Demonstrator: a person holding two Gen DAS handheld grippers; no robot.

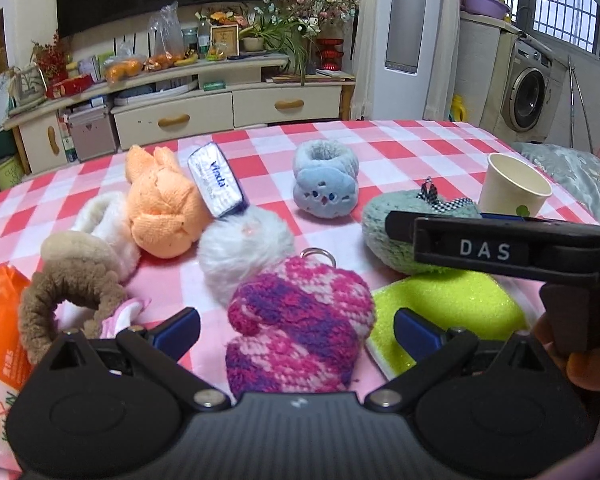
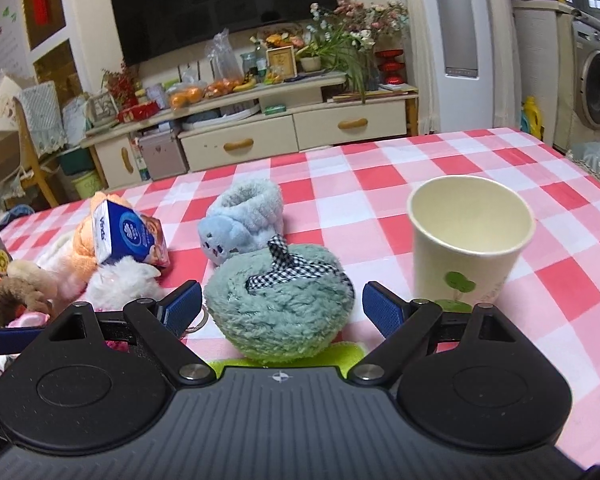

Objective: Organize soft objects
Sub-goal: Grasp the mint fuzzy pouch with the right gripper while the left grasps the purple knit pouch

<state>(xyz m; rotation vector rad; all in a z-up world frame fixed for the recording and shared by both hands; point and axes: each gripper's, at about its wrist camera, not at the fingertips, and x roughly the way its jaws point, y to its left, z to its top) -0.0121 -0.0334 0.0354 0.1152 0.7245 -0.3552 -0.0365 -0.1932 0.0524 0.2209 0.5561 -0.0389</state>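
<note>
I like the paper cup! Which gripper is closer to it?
Right. The right gripper sits just left of the paper cup, around a green pom-pom; the left gripper is farther left.

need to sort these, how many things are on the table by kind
plush and knitted soft things: 7, among them the knitted heart, green plush, blue plush and orange bunny
tissue packs: 2
sponge: 1
paper cup: 1
total: 11
</note>
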